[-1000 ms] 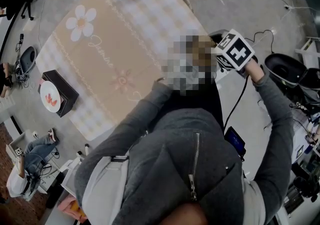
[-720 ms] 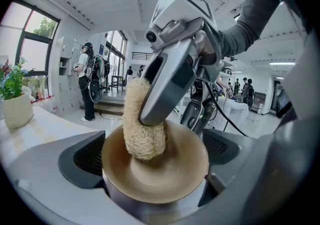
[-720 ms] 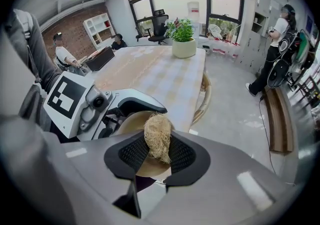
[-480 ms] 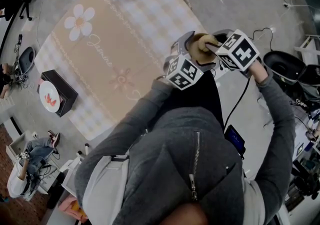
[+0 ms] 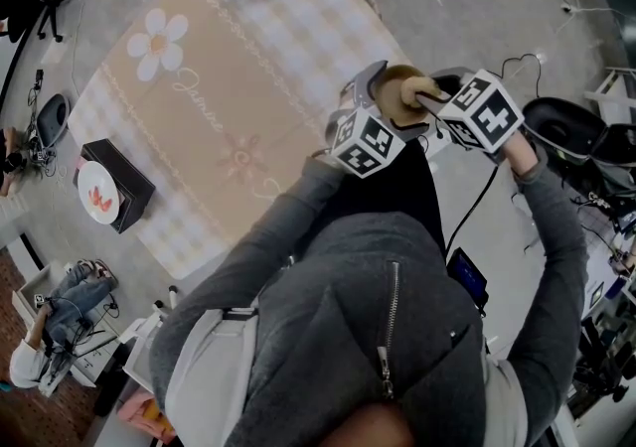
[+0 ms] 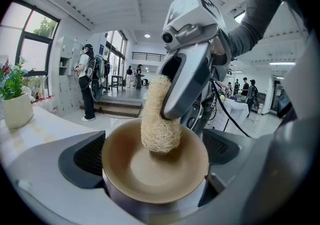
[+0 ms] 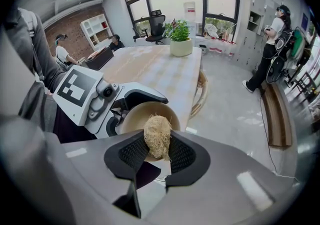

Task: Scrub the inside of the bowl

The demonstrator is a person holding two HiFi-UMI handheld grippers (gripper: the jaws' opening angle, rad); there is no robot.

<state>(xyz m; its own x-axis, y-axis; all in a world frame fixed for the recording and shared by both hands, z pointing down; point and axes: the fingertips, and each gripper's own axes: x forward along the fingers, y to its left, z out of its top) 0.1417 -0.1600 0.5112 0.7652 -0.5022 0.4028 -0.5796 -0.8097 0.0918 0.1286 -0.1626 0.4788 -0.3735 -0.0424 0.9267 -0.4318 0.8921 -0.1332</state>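
Bowl [image 6: 155, 179] clamped by rim in left claw [image 6: 155, 156], held in air just beside desk [image 5: 229, 87] edge, mouth turned toward right claw [image 7: 157, 151]. Loofah [image 6: 160, 119] pinched in right claw, long axis along jaws, tip down inside bowl, seemingly pressed on far inner wall. Claws nose to nose; both arms raised, elbows bent. Next, likely: circling tip round wall.

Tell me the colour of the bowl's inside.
Tan brown: the round bowl, clearest in the left gripper view.
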